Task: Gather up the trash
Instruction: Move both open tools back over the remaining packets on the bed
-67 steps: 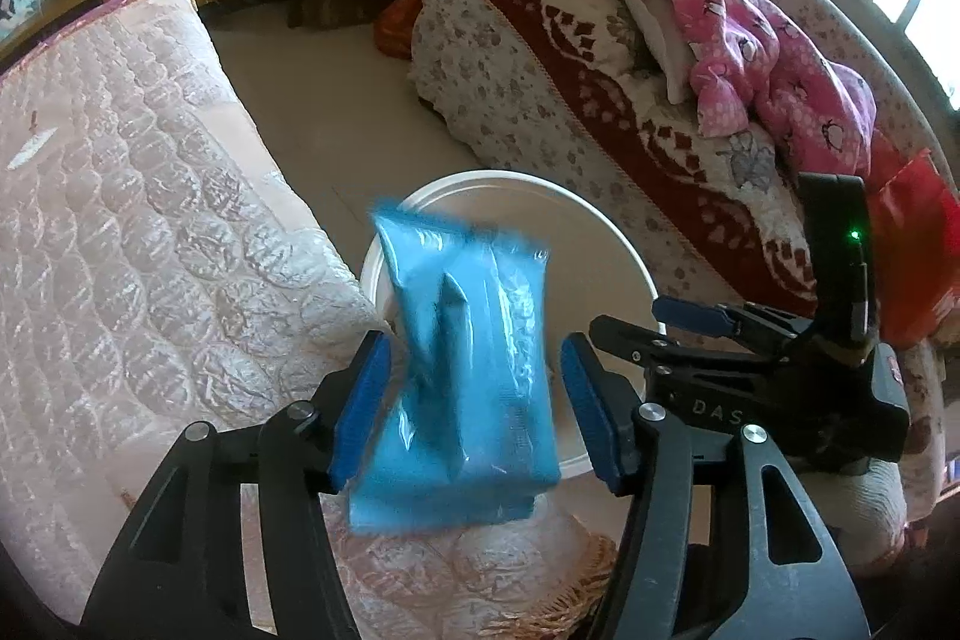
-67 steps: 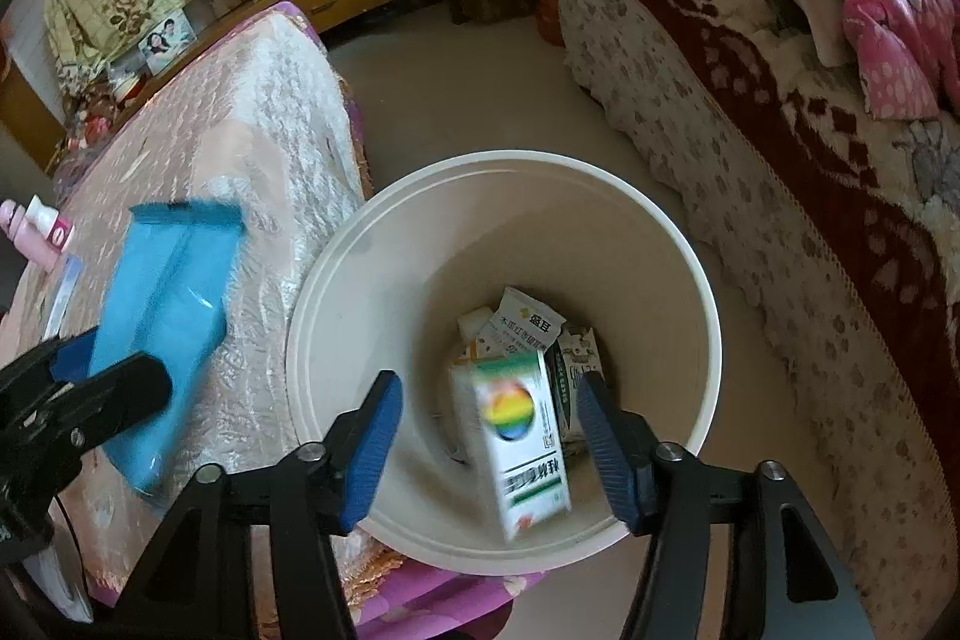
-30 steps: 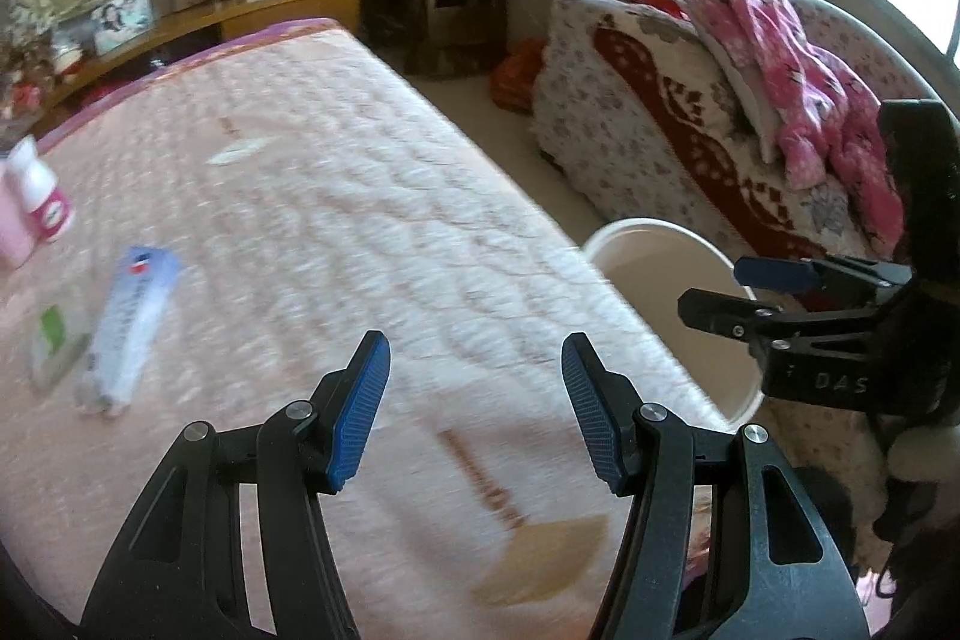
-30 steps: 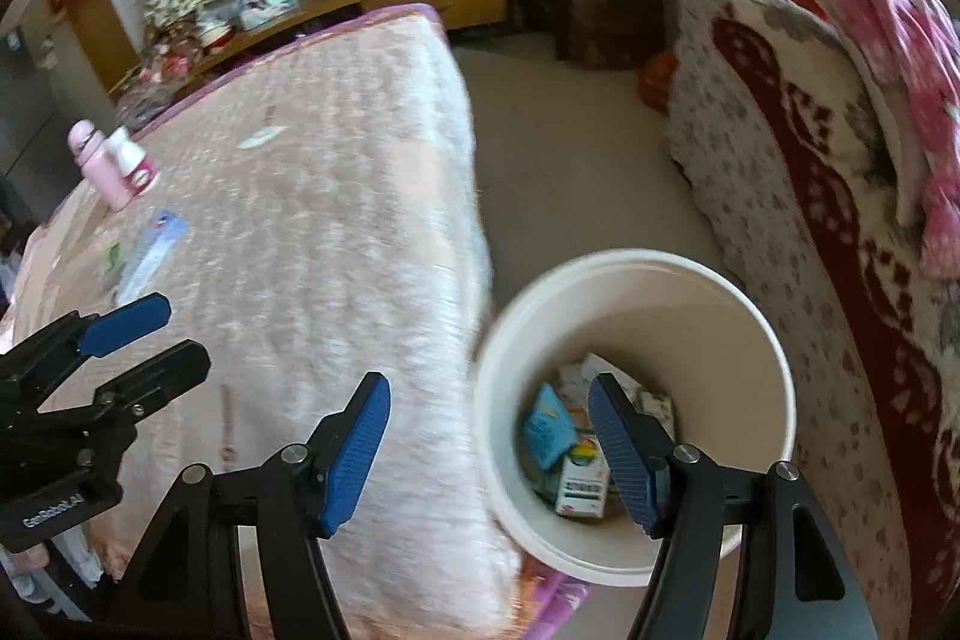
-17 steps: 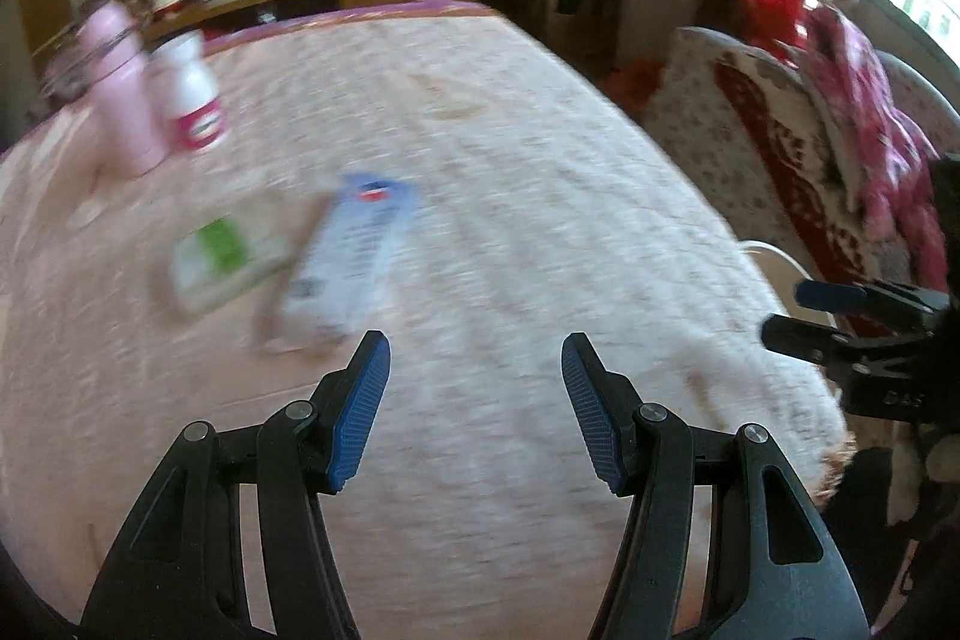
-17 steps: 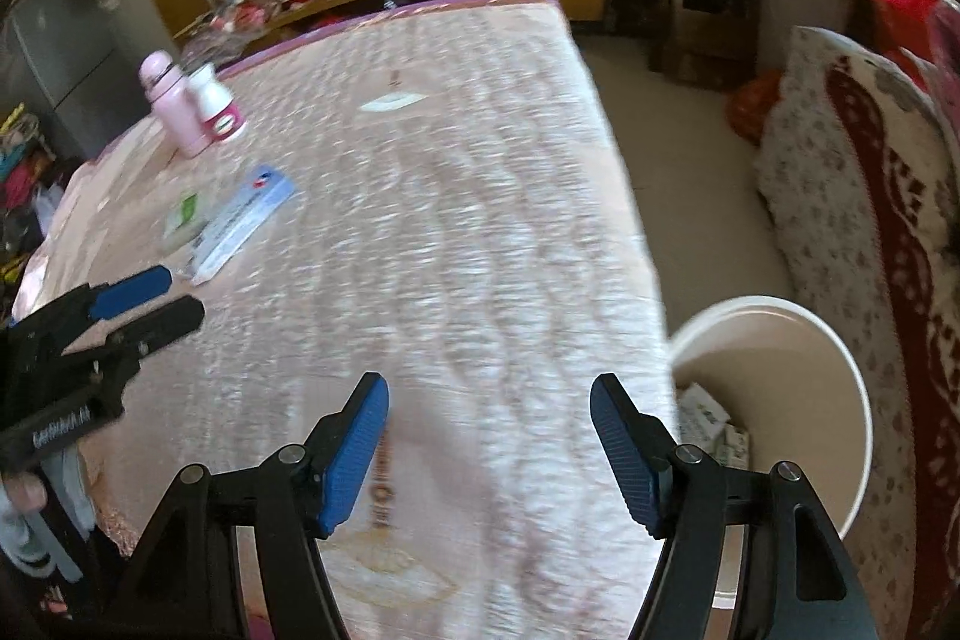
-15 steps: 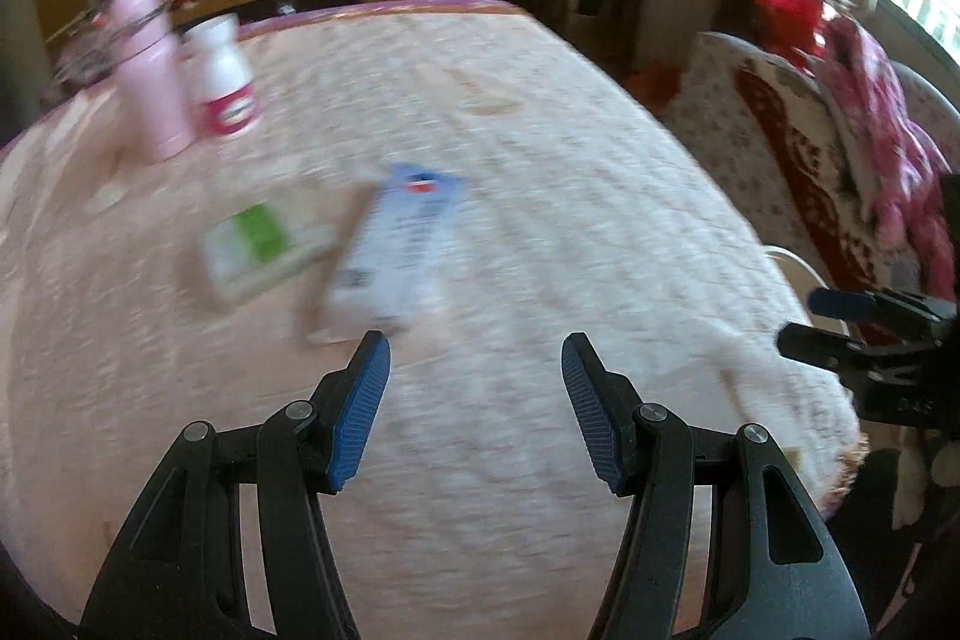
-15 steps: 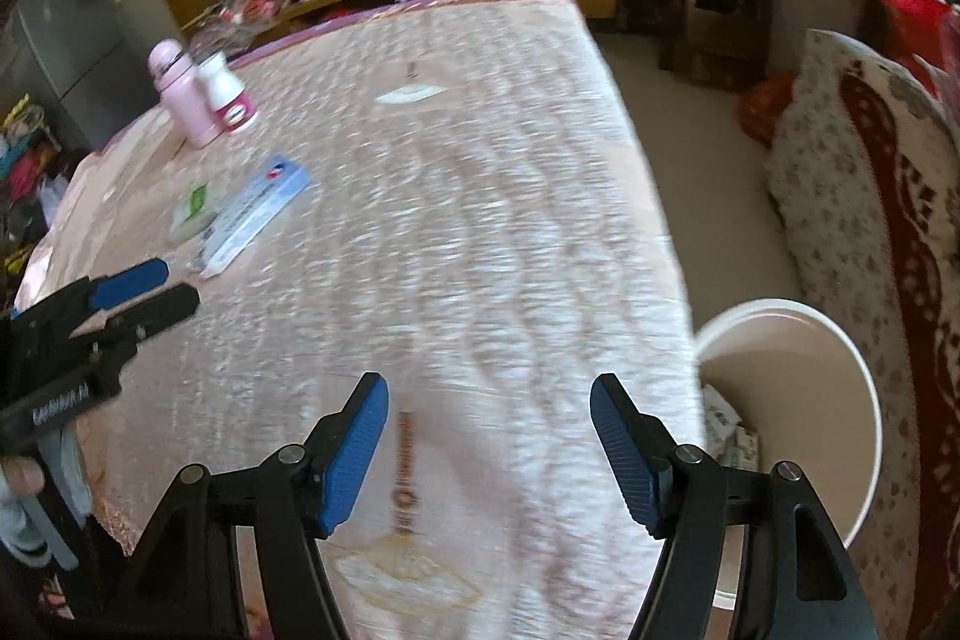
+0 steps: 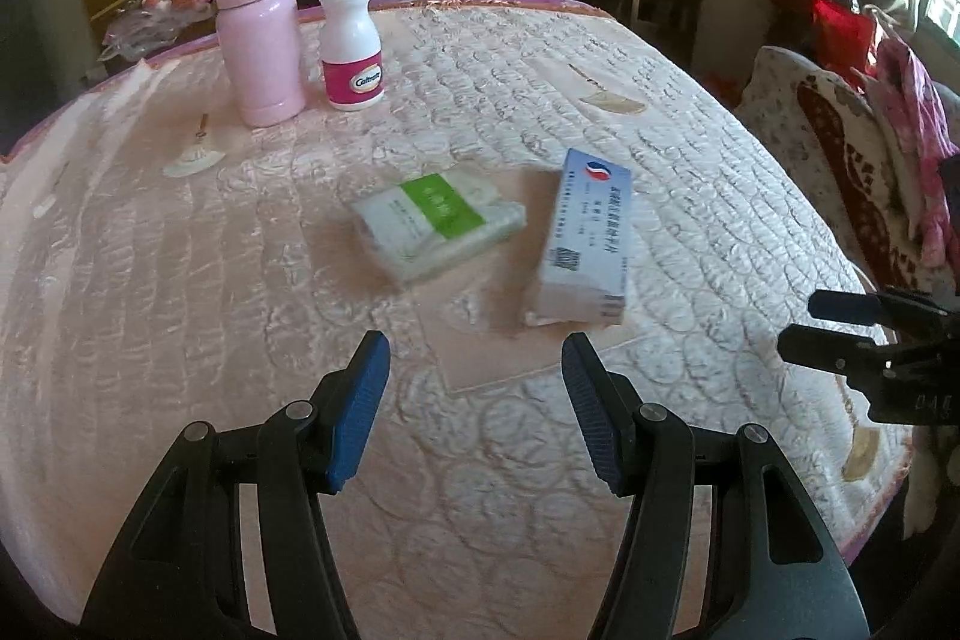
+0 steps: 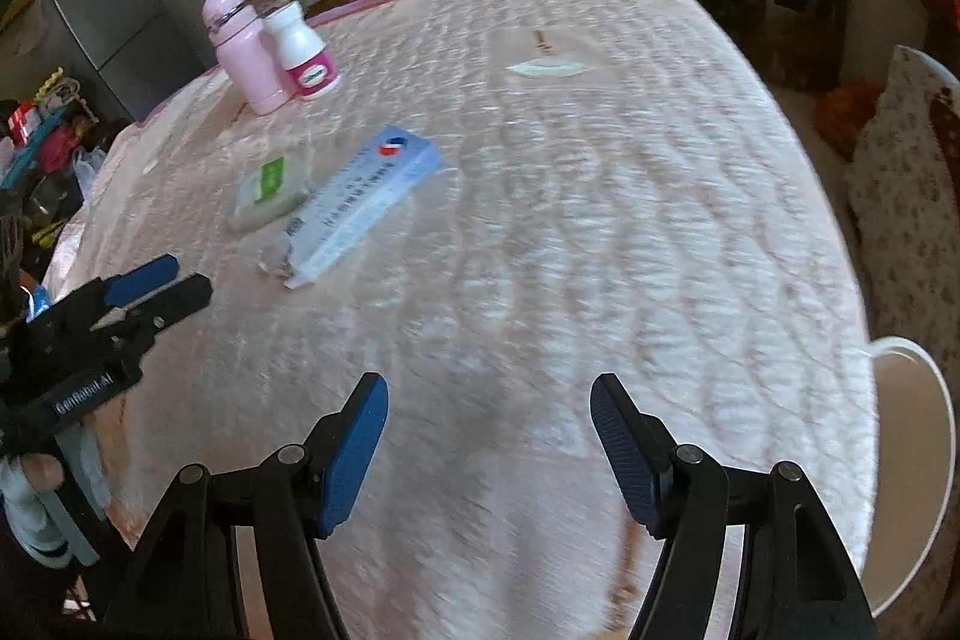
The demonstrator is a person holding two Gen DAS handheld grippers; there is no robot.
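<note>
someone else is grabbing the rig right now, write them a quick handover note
Left gripper: open, empty, over the bed, aimed near the tissue pack and box.
Right gripper: open, empty, over the bed nearer the bin.
Trash left on the bed: the tissue pack and box, lying side by side.
Pink bottle and pill bottle stand upright further back; probably not trash.
Bin contents are not visible from here.
Next: grab the pack and box and carry them to the bin.

Your left gripper (image 9: 474, 400) hangs empty, jaws apart, above the quilted bed (image 9: 180, 280); the blue-white box (image 9: 585, 238) and green-labelled packet (image 9: 435, 223) lie just ahead.
</note>
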